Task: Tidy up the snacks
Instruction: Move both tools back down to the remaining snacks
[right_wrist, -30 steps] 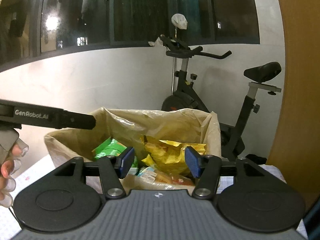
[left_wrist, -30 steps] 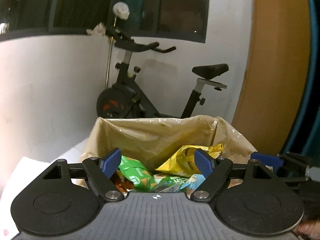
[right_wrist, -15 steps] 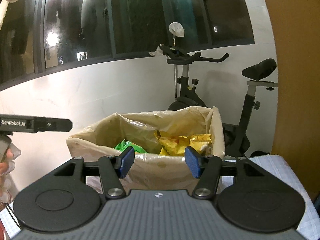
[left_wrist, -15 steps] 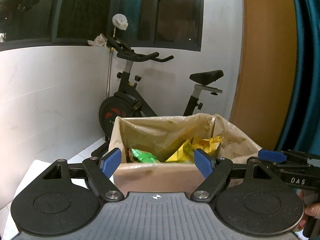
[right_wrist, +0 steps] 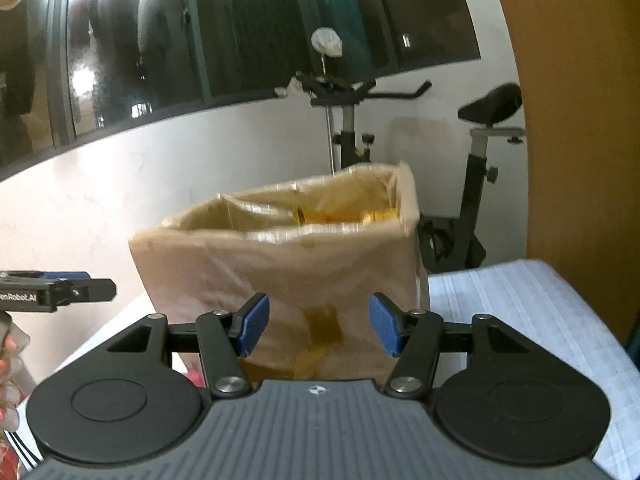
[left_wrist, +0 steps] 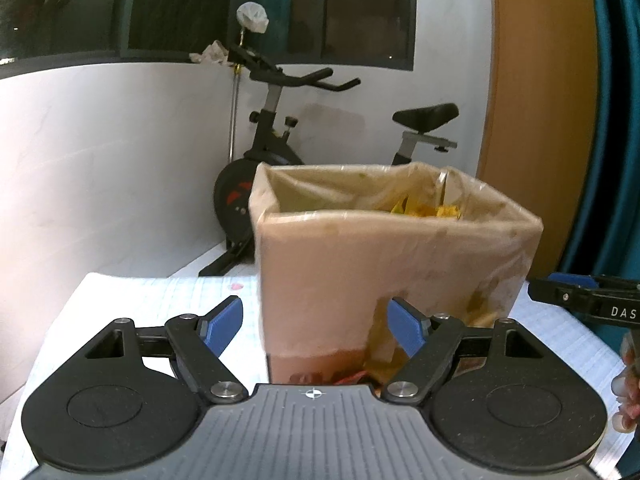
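A cardboard box [left_wrist: 360, 264] lined with clear plastic stands on the cloth-covered table [left_wrist: 140, 304]; it fills the middle of the right wrist view too, as the box [right_wrist: 280, 264]. Only a sliver of yellow snack bags [left_wrist: 432, 210] shows over its rim, seen also as yellow bags [right_wrist: 360, 214]. My left gripper [left_wrist: 316, 326] is open and low in front of the box's near wall, nothing between its blue pads. My right gripper [right_wrist: 318, 324] is open too, level with the box's lower front, empty. Each gripper's tip shows at the other view's edge.
An exercise bike [left_wrist: 280, 152] stands behind the table against the white wall, under dark windows. An orange panel [left_wrist: 532, 100] and a teal curtain [left_wrist: 612, 120] rise at the right. A person's fingers [left_wrist: 628, 392] hold the right tool. Something red [right_wrist: 196, 378] lies by the box's base.
Both grippers have drawn back and sunk from above the box's mouth to in front of its wall. The green and yellow bags inside have dropped almost out of sight. Jaws kept their width.
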`<act>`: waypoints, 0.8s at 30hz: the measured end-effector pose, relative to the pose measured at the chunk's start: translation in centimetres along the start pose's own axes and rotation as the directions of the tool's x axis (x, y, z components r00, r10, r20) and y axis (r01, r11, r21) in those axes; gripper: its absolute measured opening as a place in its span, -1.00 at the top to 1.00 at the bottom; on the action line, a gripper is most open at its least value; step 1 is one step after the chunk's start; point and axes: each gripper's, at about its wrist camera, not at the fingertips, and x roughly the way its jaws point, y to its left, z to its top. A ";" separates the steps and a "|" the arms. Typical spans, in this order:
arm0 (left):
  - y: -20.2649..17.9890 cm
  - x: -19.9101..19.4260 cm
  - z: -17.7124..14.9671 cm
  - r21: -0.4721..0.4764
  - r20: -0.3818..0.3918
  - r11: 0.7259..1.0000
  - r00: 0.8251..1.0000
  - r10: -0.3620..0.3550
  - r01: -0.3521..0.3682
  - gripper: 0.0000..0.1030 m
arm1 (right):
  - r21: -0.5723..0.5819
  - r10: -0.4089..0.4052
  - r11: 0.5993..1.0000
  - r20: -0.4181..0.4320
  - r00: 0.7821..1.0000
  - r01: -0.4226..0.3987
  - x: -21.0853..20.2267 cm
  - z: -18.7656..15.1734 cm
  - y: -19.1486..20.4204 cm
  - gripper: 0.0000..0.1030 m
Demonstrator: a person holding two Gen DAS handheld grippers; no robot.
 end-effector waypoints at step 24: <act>1.8 0.5 -6.9 -0.098 -0.120 0.994 0.992 0.042 -0.054 -0.57 | -0.020 0.054 0.997 -0.446 0.893 -0.070 8.8 -9.6 5.2 -0.55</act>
